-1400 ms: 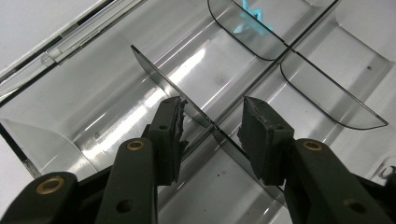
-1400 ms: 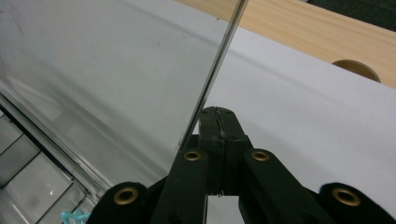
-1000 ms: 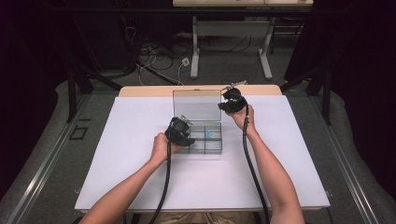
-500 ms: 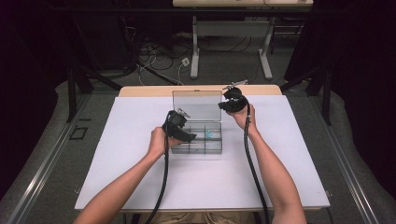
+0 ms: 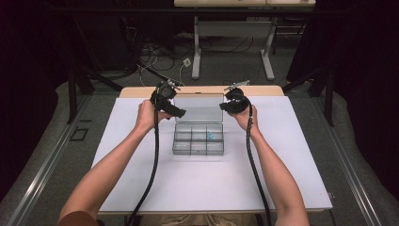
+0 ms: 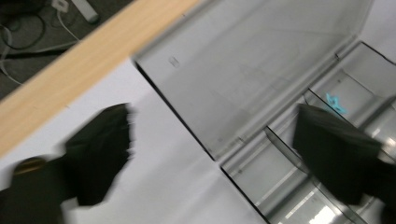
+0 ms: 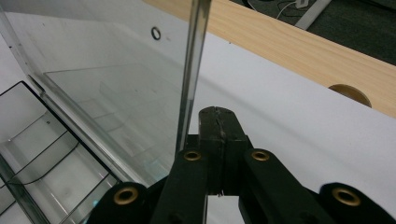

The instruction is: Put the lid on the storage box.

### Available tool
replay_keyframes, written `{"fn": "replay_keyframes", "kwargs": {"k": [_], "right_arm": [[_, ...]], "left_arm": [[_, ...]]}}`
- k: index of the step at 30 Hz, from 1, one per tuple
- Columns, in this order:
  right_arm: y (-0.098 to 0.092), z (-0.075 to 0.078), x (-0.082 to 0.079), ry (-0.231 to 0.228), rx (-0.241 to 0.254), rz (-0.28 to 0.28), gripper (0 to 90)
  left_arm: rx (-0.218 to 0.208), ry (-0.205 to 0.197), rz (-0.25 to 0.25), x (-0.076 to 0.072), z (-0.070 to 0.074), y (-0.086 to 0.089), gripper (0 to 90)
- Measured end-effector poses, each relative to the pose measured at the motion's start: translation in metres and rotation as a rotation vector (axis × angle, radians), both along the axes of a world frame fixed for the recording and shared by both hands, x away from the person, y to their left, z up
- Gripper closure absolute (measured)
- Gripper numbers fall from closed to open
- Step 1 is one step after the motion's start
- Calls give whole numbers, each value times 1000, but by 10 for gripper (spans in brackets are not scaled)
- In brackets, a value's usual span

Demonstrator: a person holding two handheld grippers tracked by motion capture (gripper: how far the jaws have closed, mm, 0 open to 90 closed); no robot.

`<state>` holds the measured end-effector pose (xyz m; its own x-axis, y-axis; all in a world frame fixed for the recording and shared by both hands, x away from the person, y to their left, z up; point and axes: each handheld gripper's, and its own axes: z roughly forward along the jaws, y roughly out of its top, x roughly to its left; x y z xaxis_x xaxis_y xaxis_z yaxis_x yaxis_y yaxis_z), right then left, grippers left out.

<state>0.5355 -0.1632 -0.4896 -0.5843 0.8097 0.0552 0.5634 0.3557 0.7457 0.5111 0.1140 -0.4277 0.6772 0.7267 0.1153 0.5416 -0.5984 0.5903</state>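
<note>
Clear compartment box (image 5: 198, 139), lid open, mid-tabletop (image 5: 141, 183).
Left gripper (image 5: 165, 101): fingers just opened, apart, empty, raised beside the upright lid (image 5: 199, 107). Right gripper (image 5: 234, 101): fingers together against the lid's right edge. Small blue piece (image 5: 210, 136) in one compartment.

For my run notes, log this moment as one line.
left tool: open, empty, jaws just opened, above box | right tool: shut, beside lid edge | lid: raised | box: blue bits in one compartment

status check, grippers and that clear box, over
Left gripper jaws just opened, nothing between them. Right gripper shut beside the raised lid. Compartment box open, small blue bits inside. Nothing in the way.
</note>
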Motion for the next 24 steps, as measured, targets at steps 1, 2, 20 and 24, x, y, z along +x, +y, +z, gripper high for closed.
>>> {"fn": "replay_keyframes", "kwargs": {"k": [1, 2, 20, 24], "right_arm": [[0, 0, 0, 2, 2, 2, 900], [0, 0, 0, 3, 1, 3, 900], [-2, 4, -3, -4, -26, 22, 900], [-5, 10, -7, -9, -38, 29, 900]], "left_arm": [[6, -12, -1, 2, 3, 0, 190], [13, -15, 1, 5, 8, -1, 207], [79, -3, -88, 20, 24, -4, 694], [81, 1, -98, 18, 25, -2, 710]]}}
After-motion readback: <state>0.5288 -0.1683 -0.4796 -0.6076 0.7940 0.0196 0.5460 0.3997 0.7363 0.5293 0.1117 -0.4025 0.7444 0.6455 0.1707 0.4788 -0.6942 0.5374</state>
